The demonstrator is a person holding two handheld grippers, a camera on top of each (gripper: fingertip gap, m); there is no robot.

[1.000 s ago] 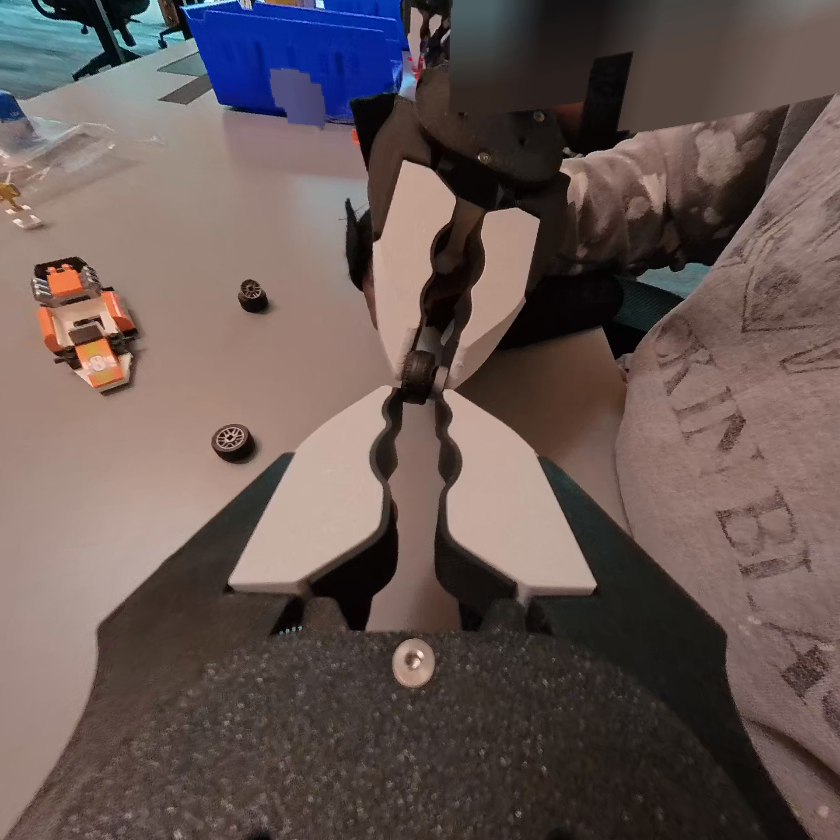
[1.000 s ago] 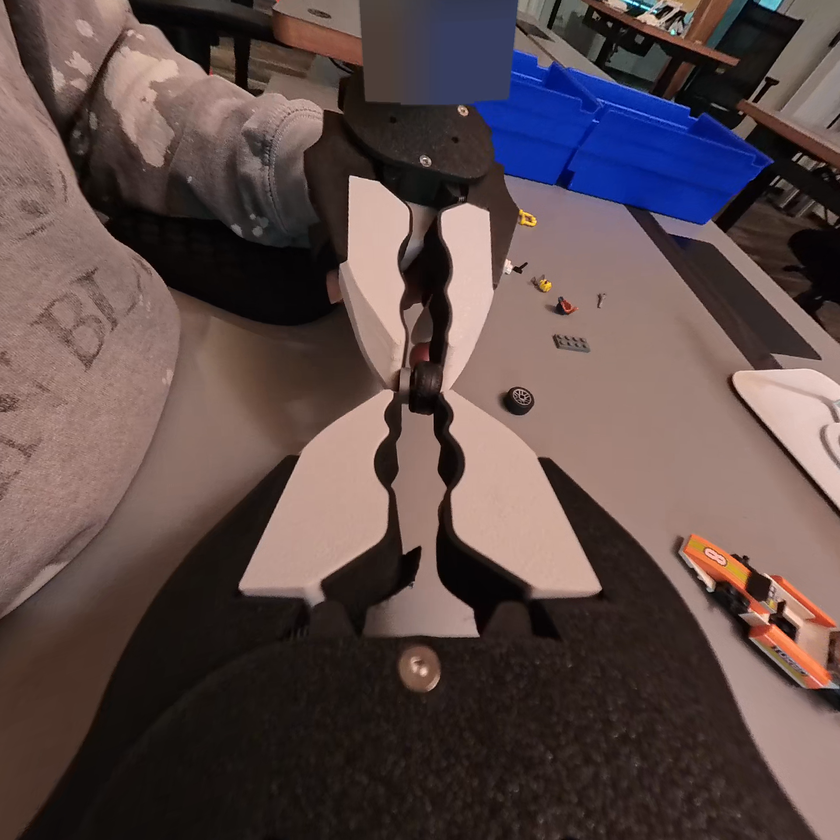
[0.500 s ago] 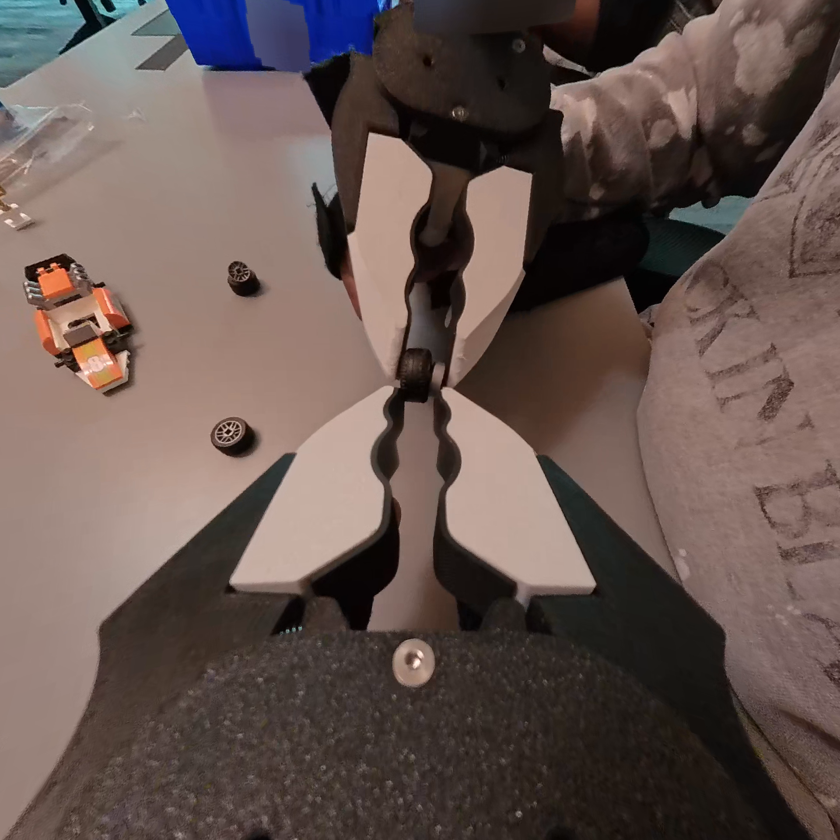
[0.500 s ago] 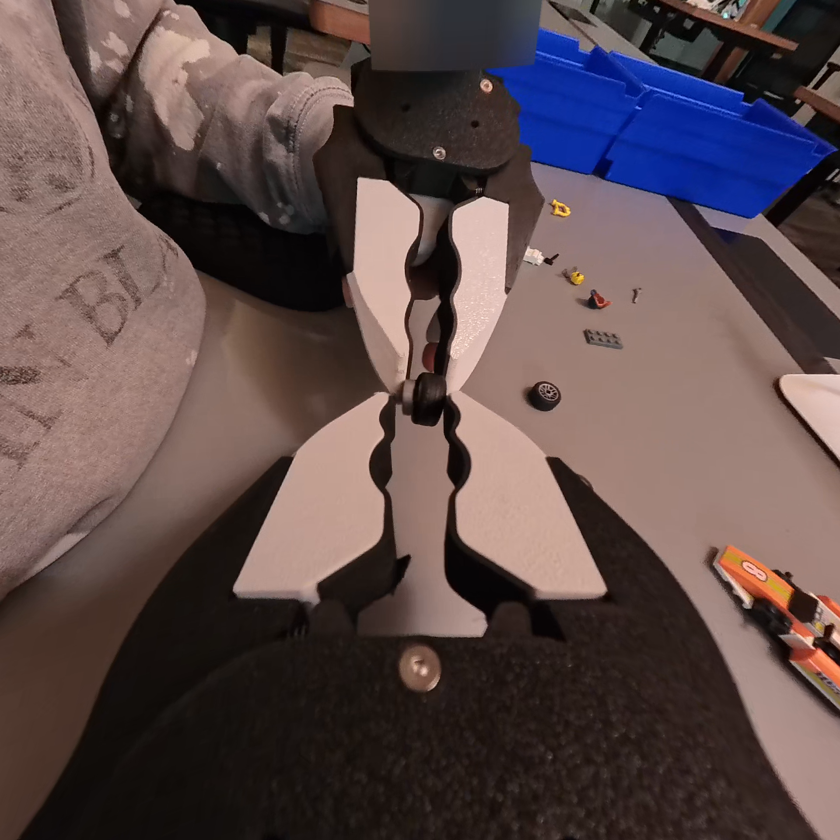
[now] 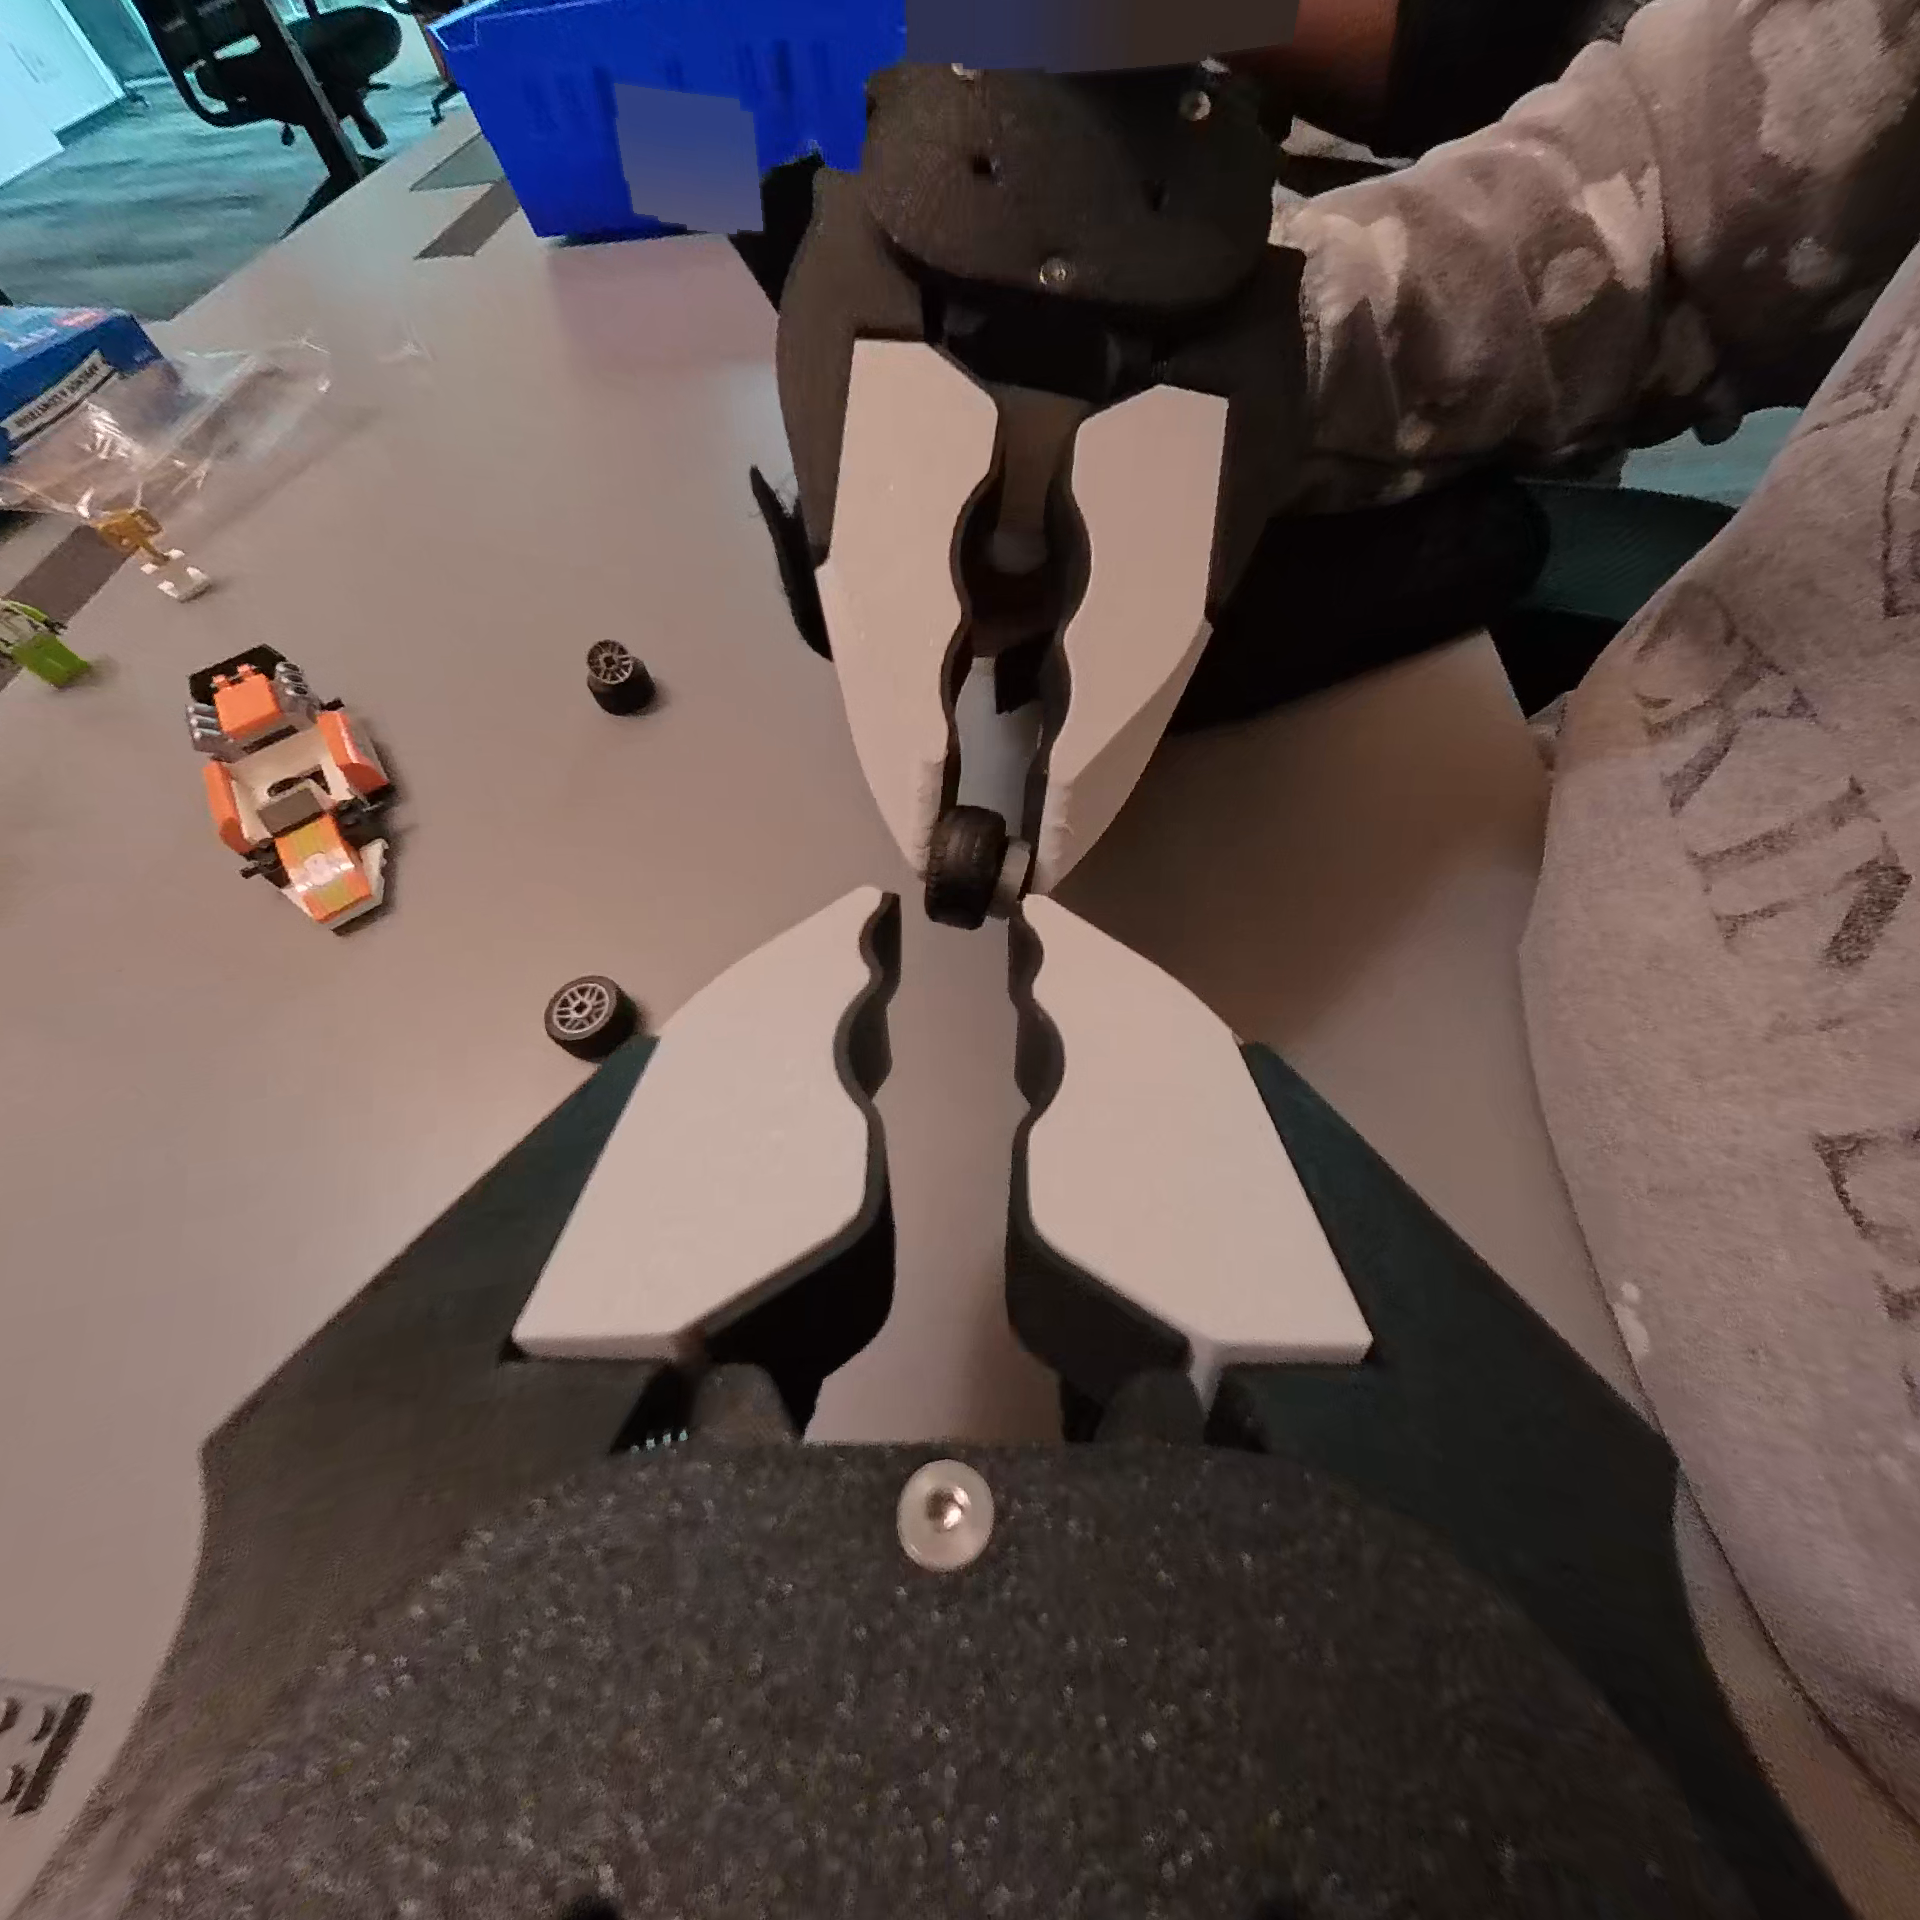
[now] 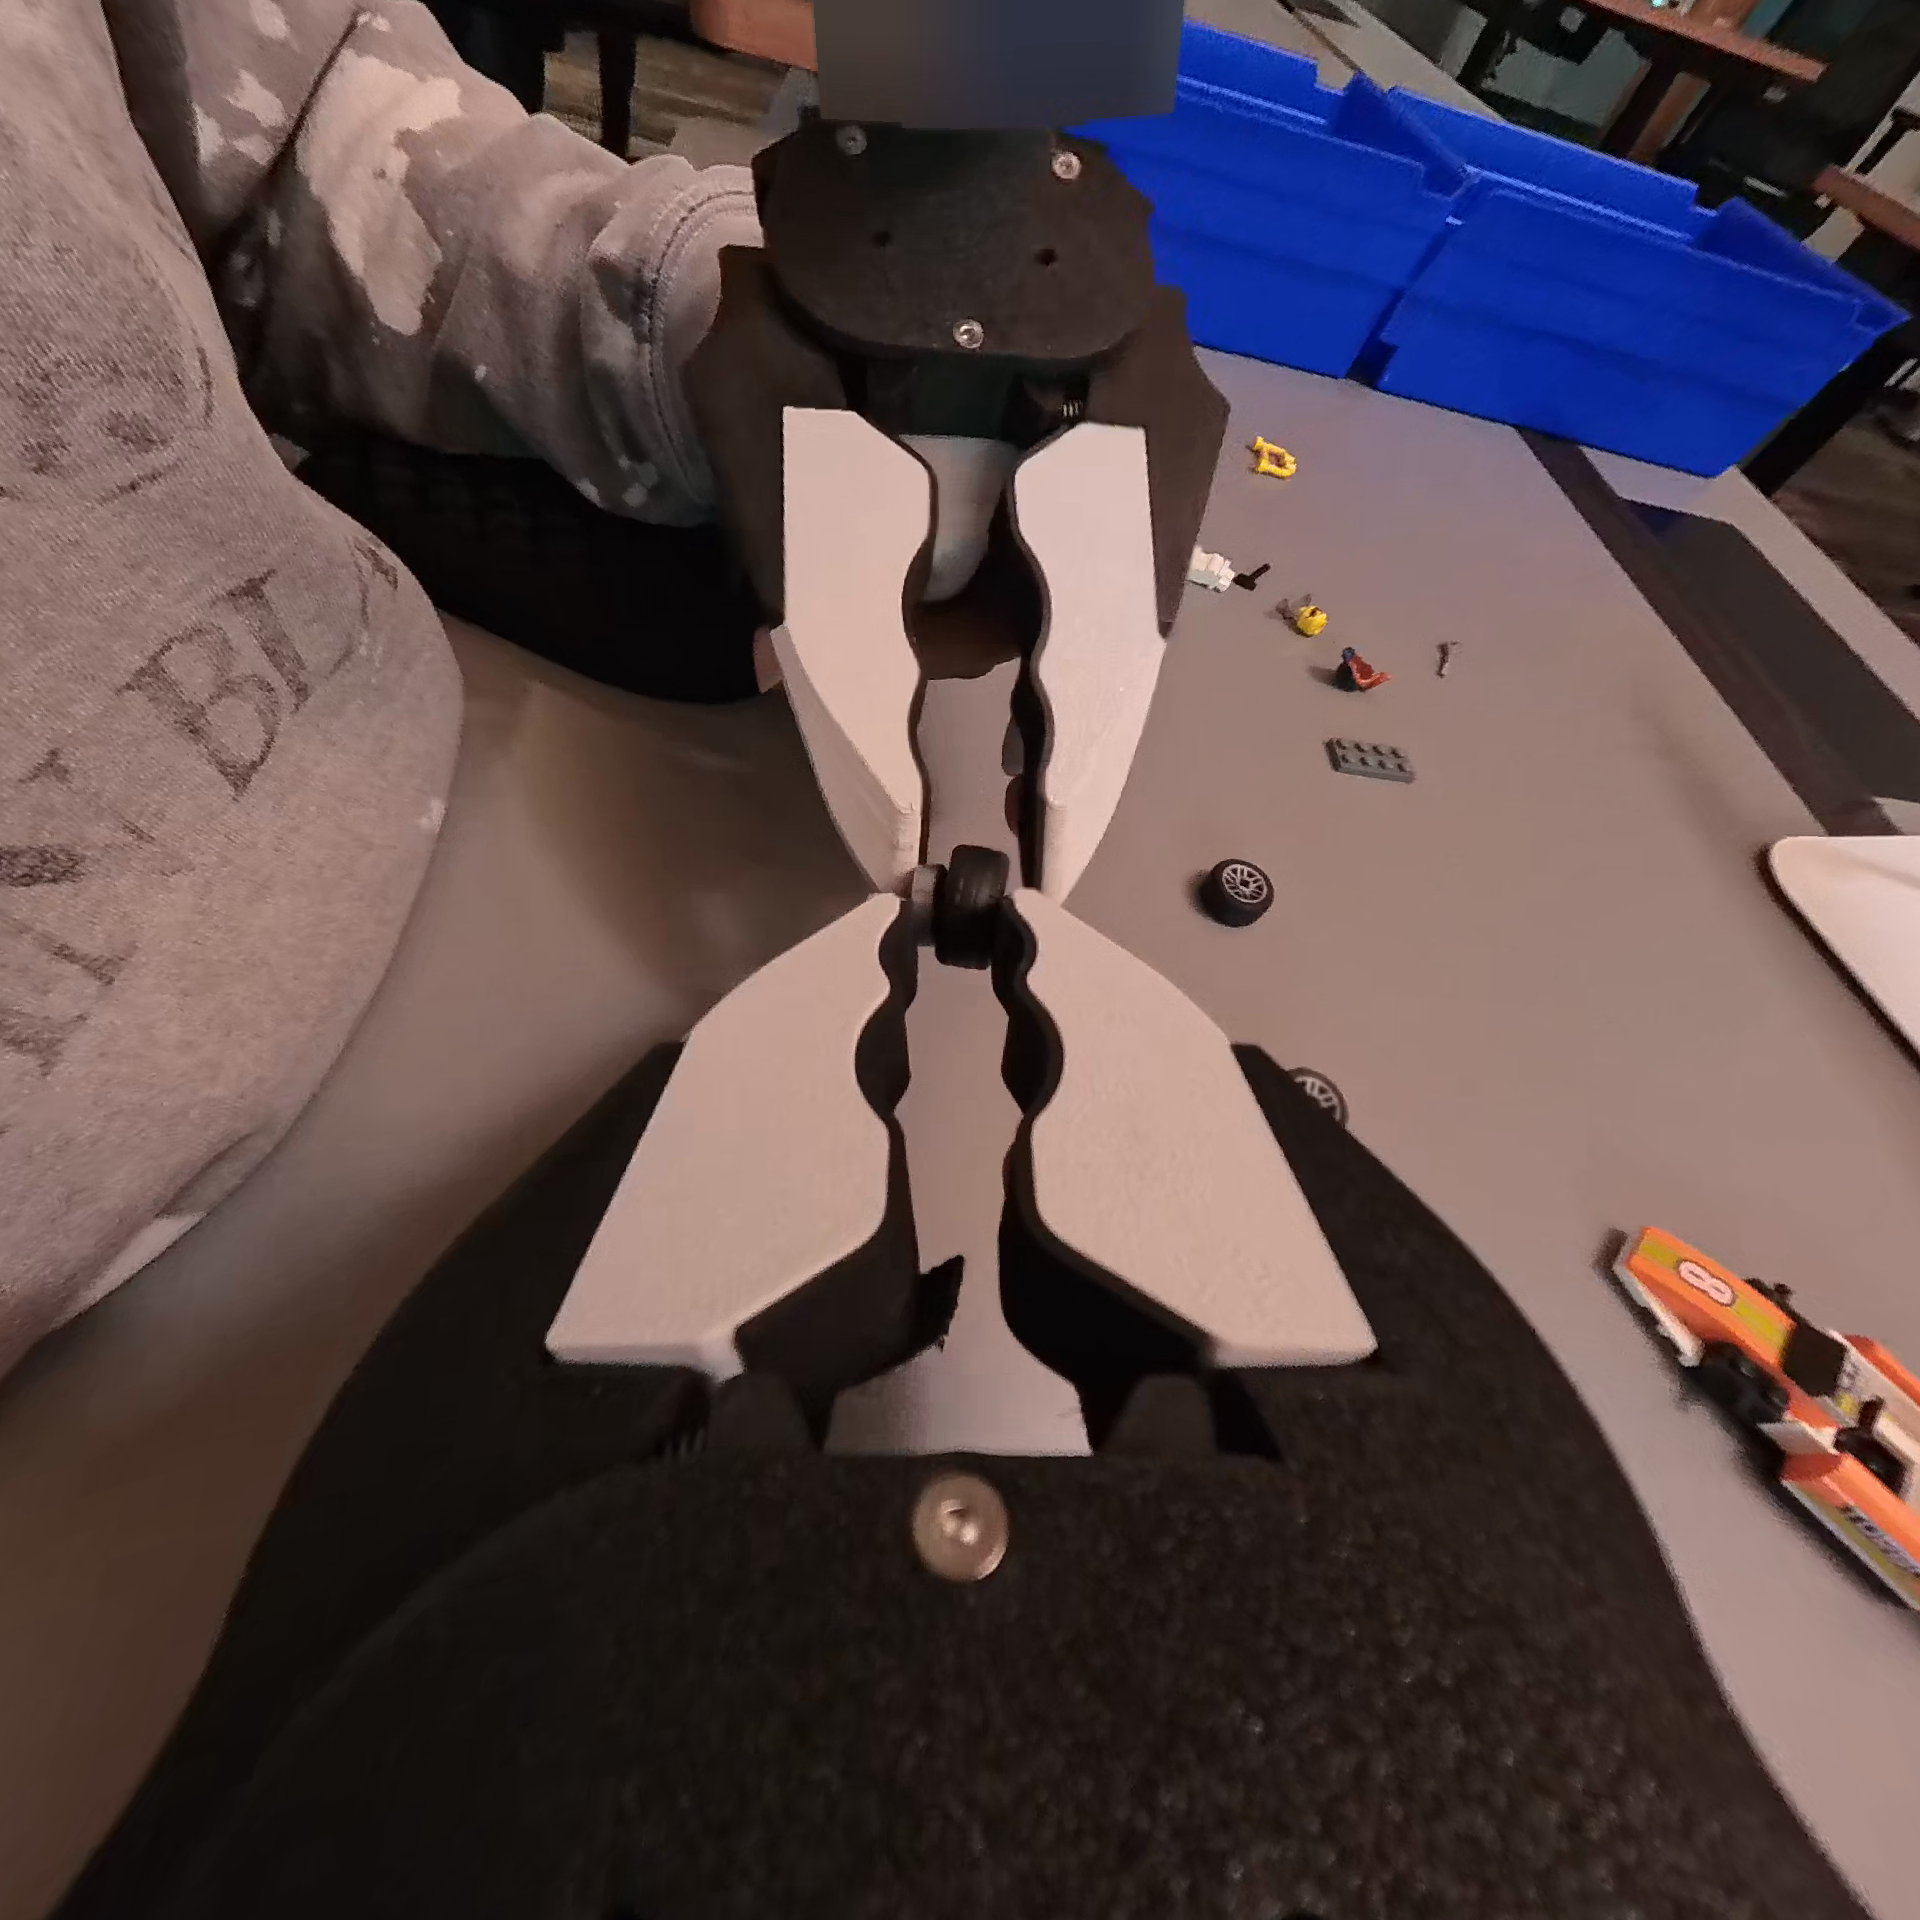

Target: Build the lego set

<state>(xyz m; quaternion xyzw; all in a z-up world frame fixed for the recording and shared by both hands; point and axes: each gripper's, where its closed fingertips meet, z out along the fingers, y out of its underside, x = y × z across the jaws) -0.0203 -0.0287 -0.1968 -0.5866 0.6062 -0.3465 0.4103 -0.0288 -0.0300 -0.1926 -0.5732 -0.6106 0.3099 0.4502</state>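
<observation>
Pale grey fingers of the right gripper (image 6: 961, 914) are clamped on a small black wheel (image 6: 971, 896), which has a light stub showing at one side. The wheel is held in the air above the grey table (image 5: 520, 468), close in front of the person's grey sweatshirt.

The left gripper (image 5: 951, 916) faces it nose to nose. Its fingers are parted with bare table showing between them. Its tips sit just beside the wheel and grip nothing, so the wheel appears to hang from the right gripper alone.

The wheel's axle line runs across the gap, from one finger of the right gripper to the other.

Farther out, an orange and white car body (image 5: 296, 790) lies flat on the table, well apart from both tools, on the side away from the person. Its long axis points roughly away from the person's body. Two loose wheels (image 5: 620, 677) (image 5: 590, 1016) lie between the car and the grippers. A dark studded plate (image 6: 1371, 761) and a few tiny parts sit farther off, with blue bins (image 6: 1558, 260) at the far edge.

Fitting the wheel likely means carrying it out to the car's side. Neither gripper looks clearly nearer the car.
</observation>
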